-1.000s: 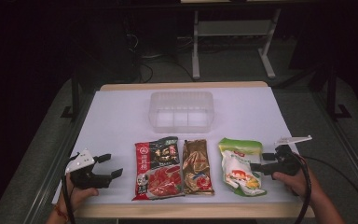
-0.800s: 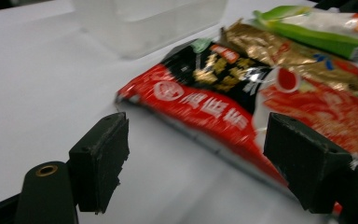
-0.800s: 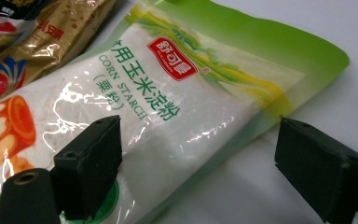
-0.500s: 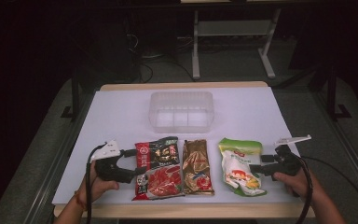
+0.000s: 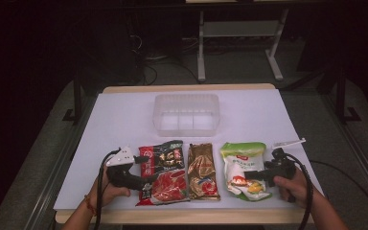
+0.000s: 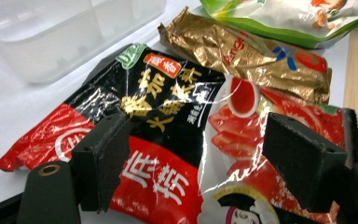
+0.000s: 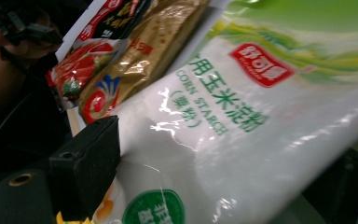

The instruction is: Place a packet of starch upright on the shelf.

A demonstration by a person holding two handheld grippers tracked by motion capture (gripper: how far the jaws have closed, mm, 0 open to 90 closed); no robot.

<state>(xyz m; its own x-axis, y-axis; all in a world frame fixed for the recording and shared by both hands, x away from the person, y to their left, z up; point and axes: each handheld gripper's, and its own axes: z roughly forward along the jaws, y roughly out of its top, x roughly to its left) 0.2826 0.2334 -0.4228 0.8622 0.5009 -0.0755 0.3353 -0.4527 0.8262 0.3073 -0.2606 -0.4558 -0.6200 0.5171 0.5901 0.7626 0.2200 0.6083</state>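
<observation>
A: Where's your left gripper (image 5: 143,168) rn?

B: At the red-and-black packet (image 5: 164,171), w/ jaws apart, one on each side of it. That packet's nearest the table's (image 5: 120,115) front edge, left of the gold packet (image 5: 202,171).

A: And your right gripper (image 5: 251,175)?

B: On the white-and-green bag (image 5: 243,167), right of the gold packet. Its jaws straddle the bag; can't tell if they pinch it.

A: The clear tub (image 5: 187,113)?

B: Behind the gold packet, well apart.
</observation>
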